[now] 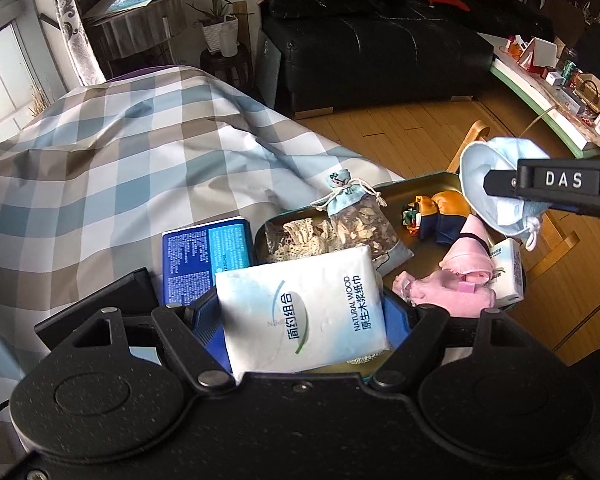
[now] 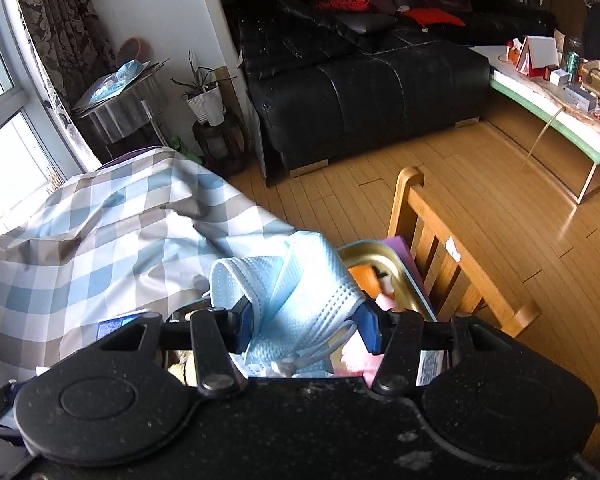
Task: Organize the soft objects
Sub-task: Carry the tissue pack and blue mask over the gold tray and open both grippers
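Nearest the lens in the left wrist view, the left gripper pinches a white tissue pack between its blue pads, the pack standing tilted above the near rim of a gold metal tray. Left of the tray, a blue tissue pack lies on the checked tablecloth. Inside the tray, left to right: a lace piece, a drawstring sachet of dried petals, an orange and navy cloth pouch, a pink cloth, and a small tissue packet at the right end. Above that right end, the right gripper clamps a crumpled light-blue face mask, ear loops dangling. Beyond the tray's far right corner stands a wooden chair on the wood floor.
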The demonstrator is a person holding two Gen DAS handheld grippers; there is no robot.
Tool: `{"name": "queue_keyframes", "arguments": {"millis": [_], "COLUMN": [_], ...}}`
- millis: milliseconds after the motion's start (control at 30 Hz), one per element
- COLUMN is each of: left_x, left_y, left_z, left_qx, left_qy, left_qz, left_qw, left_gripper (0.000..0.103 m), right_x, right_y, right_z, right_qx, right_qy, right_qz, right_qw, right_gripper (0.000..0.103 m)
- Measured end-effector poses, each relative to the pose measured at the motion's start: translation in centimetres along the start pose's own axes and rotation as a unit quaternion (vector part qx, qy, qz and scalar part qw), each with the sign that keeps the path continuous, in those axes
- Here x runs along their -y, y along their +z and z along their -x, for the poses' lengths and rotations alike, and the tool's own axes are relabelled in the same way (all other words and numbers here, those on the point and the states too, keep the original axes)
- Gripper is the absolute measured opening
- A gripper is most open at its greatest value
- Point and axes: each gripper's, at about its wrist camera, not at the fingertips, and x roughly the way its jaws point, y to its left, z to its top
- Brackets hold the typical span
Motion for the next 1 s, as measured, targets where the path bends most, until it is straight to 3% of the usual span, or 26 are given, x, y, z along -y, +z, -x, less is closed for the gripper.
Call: {"name": "queue_keyframes", "arguments": {"millis": [133, 333, 567, 767, 1000], "left_x": [0.8, 1.7, 2.8, 3.1, 3.4], "left_y": [0.6, 1.1, 1.5, 1.6, 1.6], "left_z": [-1.4, -3.4, -5.3, -6.1, -6.5], "left_qx": [-0.012, -0.027, -0.043, -0.050, -0.055], "left_qy": [-0.007, -0.017, -0.024, -0.028, -0.030], "left_qz": [-0.001, -0.004, -0.015, -0.018, -0.019], "left_qw": [0.9999, 0.9995, 0.9987, 0.9982, 0.9978], "left_gripper": [0.074, 0.074, 0.074, 0.074, 0.074], "right_x": [0.4, 2.3, 2.6, 2.3, 2.5], "right_y": [1.0, 0.5, 1.0, 1.1, 1.0], "right_z": [-0.3, -1.6, -1.9, -1.6, -1.5], "right_qx": [0.008, -0.039, -0.045, -0.040, -0.039], "right_qy": [-0.006, 0.013, 0.025, 0.027, 0.026], "right_qz": [-0.001, -0.039, -0.056, -0.061, -0.069], "right_qw": [1.000, 0.998, 0.997, 0.997, 0.997], "right_gripper": [0.052, 0.052, 0.073, 0.080, 0.081]}}
